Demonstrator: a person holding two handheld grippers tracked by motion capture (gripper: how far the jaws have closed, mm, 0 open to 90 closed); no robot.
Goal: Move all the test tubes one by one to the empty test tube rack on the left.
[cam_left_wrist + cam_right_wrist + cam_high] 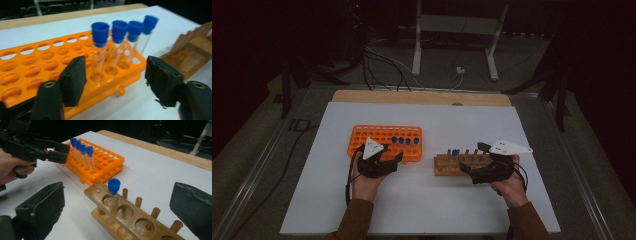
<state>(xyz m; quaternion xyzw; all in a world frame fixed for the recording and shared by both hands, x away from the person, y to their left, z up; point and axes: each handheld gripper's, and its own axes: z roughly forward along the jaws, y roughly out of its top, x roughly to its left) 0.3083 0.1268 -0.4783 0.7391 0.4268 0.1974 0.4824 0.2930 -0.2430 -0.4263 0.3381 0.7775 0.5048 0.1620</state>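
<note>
White table top (422, 200) carries an orange rack (37, 72) with four blue-capped tubes (100, 50) just ahead of the released left gripper (115, 80), none between its jaws; the right gripper (117, 212), jaws wide and empty, faces the wooden rack (130, 217) holding one capped tube (113, 192)

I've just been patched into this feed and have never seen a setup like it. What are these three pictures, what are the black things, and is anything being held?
A person sits at a white table with a hand-held two-jaw gripper in each hand. The high view looks down from above; the other two views ride on the grippers.

The left gripper has open jaws in front of the orange rack, which holds four blue-capped tubes in a row; its jaws grip nothing.

The right gripper is open too, at the wooden rack, where one blue-capped tube stands in a hole. Nothing is held.
</note>
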